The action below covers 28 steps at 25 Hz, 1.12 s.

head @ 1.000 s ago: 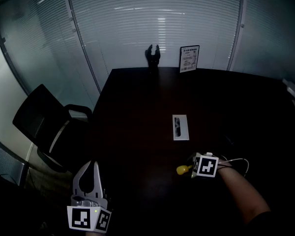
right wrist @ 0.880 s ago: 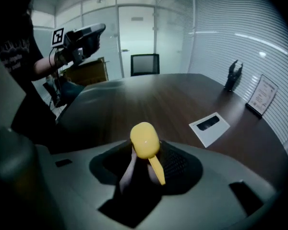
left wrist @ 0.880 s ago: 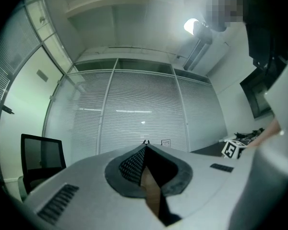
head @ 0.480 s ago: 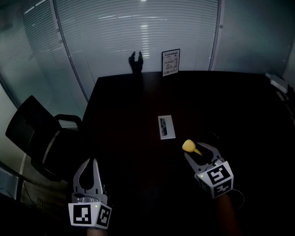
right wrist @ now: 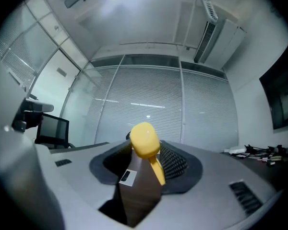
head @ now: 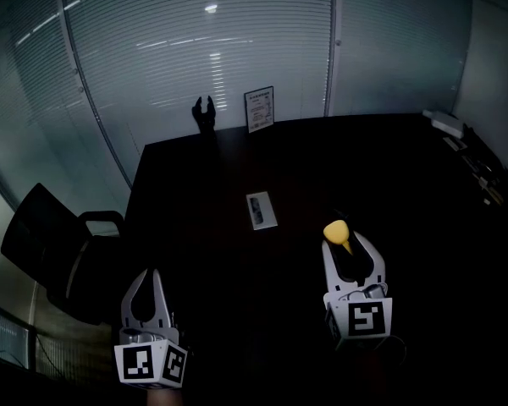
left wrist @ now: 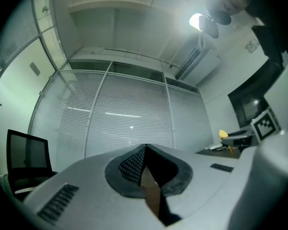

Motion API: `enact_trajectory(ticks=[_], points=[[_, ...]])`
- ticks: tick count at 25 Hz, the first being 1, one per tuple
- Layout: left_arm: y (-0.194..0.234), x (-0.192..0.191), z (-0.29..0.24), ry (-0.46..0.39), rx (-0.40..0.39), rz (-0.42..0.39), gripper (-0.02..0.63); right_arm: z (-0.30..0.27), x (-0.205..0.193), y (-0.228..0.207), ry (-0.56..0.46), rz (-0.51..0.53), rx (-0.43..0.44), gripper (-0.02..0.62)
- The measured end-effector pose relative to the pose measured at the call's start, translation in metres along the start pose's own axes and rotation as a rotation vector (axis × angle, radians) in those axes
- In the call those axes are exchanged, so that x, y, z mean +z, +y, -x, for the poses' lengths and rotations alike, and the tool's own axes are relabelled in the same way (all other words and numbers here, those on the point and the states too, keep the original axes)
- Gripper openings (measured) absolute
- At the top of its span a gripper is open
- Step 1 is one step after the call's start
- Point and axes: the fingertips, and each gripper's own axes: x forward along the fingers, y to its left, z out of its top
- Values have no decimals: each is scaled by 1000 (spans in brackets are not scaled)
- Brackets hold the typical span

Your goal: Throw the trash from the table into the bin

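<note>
A small yellow piece of trash [head: 337, 229] with a thin stem is held just above the dark table [head: 203, 184]. My right gripper [head: 347, 240] is shut on it and points away from me. In the right gripper view the yellow piece [right wrist: 145, 139] sticks up between the pads at the jaw tips of the right gripper [right wrist: 143, 150]. My left gripper [head: 144, 276] hovers at the table's near left corner, shut and holding nothing; its jaws meet at the tip of the left gripper [left wrist: 144, 148]. No bin is in view.
A white packet [head: 261, 210] lies mid-table. A framed sign [head: 259, 109] and a small dark object [head: 205, 112] stand at the far edge. Cables and small items [head: 470, 155] lie along the right edge. A black office chair [head: 46, 248] stands left of the table.
My right gripper has lifted off the table with the yellow piece and swung from pointing down to pointing away from me. The left gripper has shifted slightly.
</note>
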Motion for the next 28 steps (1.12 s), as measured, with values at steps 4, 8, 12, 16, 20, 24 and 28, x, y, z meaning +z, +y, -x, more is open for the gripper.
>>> enact_trajectory(ticks=[4,8,12,16,20,24,28], points=[[-7,6,13,-18,-46,17,-2,35,11,-21,-25,-4,-89,187],[-36,11,22,-34,-134,32,-2,88,15,-55,-20,17,-206,187],[-78,16,20,-39,-230,53,-2,142,20,-98,-7,43,-328,187],[-135,18,19,-42,-320,74,-2,202,23,-152,1,61,-458,187],[-214,19,26,-44,-406,93,-2,270,18,-210,2,57,-558,187],[-291,20,40,-38,-466,109,-2,332,15,-268,5,56,-629,187],[-363,25,62,-36,-516,113,-2,392,7,-318,30,59,-680,187]])
